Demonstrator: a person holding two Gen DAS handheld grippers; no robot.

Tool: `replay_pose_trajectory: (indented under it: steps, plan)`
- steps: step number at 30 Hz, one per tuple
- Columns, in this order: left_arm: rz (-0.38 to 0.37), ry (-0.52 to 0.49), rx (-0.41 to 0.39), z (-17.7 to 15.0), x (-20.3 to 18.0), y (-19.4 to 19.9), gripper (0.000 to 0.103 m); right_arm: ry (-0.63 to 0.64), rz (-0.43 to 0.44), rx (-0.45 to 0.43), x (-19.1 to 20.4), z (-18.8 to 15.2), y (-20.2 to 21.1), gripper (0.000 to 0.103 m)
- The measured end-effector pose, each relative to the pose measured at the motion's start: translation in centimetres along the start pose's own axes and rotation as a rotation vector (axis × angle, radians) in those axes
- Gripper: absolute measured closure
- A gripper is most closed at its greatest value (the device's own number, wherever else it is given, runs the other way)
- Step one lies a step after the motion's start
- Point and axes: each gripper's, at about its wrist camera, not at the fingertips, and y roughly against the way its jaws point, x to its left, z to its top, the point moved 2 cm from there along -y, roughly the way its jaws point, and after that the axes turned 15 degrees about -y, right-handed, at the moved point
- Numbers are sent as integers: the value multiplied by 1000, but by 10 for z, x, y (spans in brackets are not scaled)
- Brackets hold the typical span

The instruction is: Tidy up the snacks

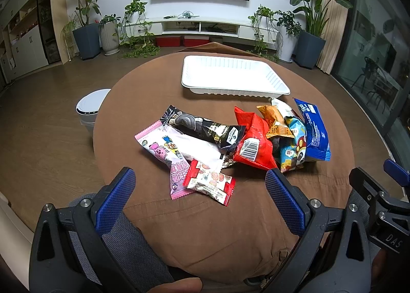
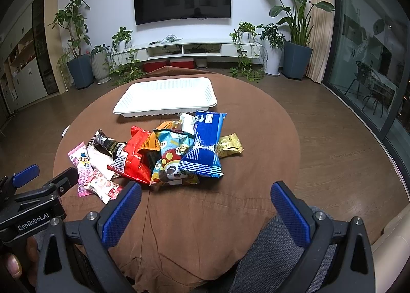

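A pile of snack packets lies mid-table: a pink packet, a black one, a small red-and-white one, a red bag, an orange one, a panda bag, a blue packet and a gold one. Behind them sits an empty white tray, also in the right wrist view. My left gripper is open and empty, just short of the red-and-white packet. My right gripper is open and empty, near the panda bag.
The round table wears a brown cloth with folds at the near edge. A white round bin stands on the floor to the left. Potted plants, a TV and a low cabinet line the far wall. Glass doors are at the right.
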Motion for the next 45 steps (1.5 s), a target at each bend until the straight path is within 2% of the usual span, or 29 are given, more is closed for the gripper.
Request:
replay_pose_trajectory:
  steps: [24, 27, 29, 32, 34, 35, 37, 40, 45]
  plan:
    - [-30, 7, 18, -6, 5, -10, 0, -6, 0, 10, -2, -12, -3, 0]
    - [-113, 39, -26, -7, 16, -11, 0, -22, 6, 16, -7, -11, -3, 0]
    - [-151, 10, -34, -6, 20, -12, 0, -44, 23, 9, -12, -9, -2, 0]
    - [-106, -51, -62, -9, 24, -9, 0, -87, 67, -23, -21, -3, 2, 0]
    - [-114, -66, 24, -17, 29, -17, 0, -118, 96, -42, -27, 0, 3, 0]
    - [-114, -37, 64, -21, 35, -22, 0, -133, 107, -49, -31, 0, 2, 0]
    - [-106, 23, 84, -26, 49, -30, 0, -161, 119, -43, -36, 3, -3, 0]
    - [-76, 56, 158, -25, 61, -46, 0, -202, 147, 1, -43, 6, -13, 0]
    - [-71, 126, 179, -12, 73, -64, 0, -223, 160, 51, -45, 9, -27, 9]
